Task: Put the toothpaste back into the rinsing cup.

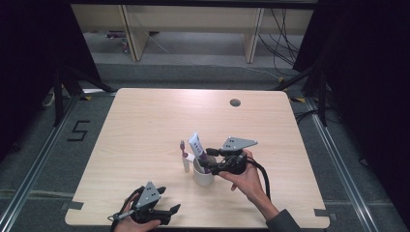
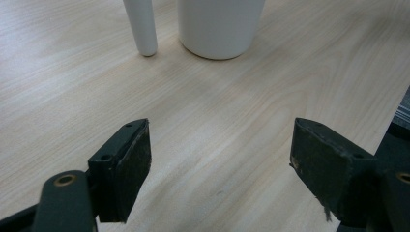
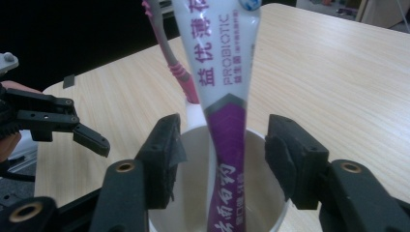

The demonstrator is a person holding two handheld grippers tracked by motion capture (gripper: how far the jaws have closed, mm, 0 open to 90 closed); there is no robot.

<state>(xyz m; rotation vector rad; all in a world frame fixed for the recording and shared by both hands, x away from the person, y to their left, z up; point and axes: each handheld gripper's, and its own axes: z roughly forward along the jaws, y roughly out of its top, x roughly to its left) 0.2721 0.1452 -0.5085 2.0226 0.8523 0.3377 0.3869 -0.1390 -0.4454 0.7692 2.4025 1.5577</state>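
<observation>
Currently | one cup [image 1: 203, 175] | one tube [image 3: 227, 96], one toothbrush [image 3: 169, 53] | both claws parted, gripping nothing

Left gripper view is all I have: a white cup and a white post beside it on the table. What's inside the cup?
Observer: A white and purple toothpaste tube stands in the cup and sticks out well above the rim.
Operator: And the white post next to it?
Observer: That is the handle of a toothbrush with a pink neck. It stands on the table outside the cup.
Operator: Where is the right gripper?
Observer: The right gripper is at the cup. Its jaws are open on either side of the tube, and the pads are not touching it.
</observation>
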